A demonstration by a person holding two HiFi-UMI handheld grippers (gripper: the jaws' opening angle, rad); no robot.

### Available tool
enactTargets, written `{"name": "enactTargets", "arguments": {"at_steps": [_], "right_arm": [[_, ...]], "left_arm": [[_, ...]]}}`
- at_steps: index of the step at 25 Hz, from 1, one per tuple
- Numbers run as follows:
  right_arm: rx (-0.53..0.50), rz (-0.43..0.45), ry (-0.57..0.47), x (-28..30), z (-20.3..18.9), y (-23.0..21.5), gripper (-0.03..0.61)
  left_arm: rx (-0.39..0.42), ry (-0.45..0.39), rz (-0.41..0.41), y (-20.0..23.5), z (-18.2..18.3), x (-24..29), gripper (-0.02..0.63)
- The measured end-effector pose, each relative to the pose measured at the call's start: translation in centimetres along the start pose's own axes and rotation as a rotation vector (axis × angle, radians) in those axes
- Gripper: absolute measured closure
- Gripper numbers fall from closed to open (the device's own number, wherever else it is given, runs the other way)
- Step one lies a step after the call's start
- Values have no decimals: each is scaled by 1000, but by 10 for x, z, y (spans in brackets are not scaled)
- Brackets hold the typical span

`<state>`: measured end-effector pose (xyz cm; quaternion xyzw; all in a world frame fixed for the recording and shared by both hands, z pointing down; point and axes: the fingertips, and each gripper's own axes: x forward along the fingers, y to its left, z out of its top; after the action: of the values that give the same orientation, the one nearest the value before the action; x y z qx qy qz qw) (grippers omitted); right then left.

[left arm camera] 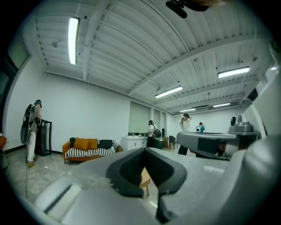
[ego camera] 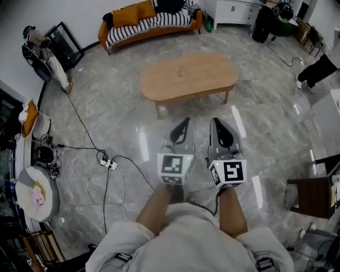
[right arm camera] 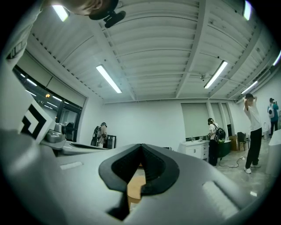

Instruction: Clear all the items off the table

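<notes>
Big open room, grey marble floor (ego camera: pixel 106 106), white walls, strip lights on a ribbed ceiling. Head view looks steeply down over the person's own forearms.

- Oval wooden table (ego camera: pixel 188 77): mid-room, just ahead of both grippers and apart from them. Its top reads as plain wood grain from the head view.
- Left gripper (ego camera: pixel 183 127): held in the air over the floor, short of the table's near edge, pointing at the table. In its own view the fingers (left arm camera: pixel 131 169) are pressed together at the tips with nothing pinched. Only a sliver of table edge and one leg shows through the gap below the tips.
- Right gripper (ego camera: pixel 218 127): just beside the left one, parallel, same height. Its fingers (right arm camera: pixel 120 169) are also closed tip to tip and hold nothing, with tabletop wood showing through the gap.
- Marker cubes (ego camera: pixel 175 167) sit at the rear of each gripper, near the person's wrists.

Surroundings:
- Orange sofa (ego camera: pixel 149 24) with a striped cover stands against the far wall, past the table.
- White cabinet (ego camera: pixel 234 10) is to the sofa's right.
- Power strip (ego camera: pixel 109 163) lies on the floor to the left, with cables running off it.
- Person with a backpack (ego camera: pixel 50 58) stands at far left.
- Another person (ego camera: pixel 319 69) is at the right edge, partly cut off.
- Dark wooden chair (ego camera: pixel 311 196) is at lower right.
</notes>
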<state>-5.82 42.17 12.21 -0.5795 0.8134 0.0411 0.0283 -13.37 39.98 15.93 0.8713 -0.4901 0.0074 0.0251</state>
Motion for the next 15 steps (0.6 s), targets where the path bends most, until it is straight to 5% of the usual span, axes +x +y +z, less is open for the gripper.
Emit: {"name": "enactTargets", "arguments": {"at_steps": [15], "right_arm": [[23, -8, 56, 186, -24, -11, 572]], "left_arm": [[-27, 43, -9, 140, 5, 126, 594]]}}
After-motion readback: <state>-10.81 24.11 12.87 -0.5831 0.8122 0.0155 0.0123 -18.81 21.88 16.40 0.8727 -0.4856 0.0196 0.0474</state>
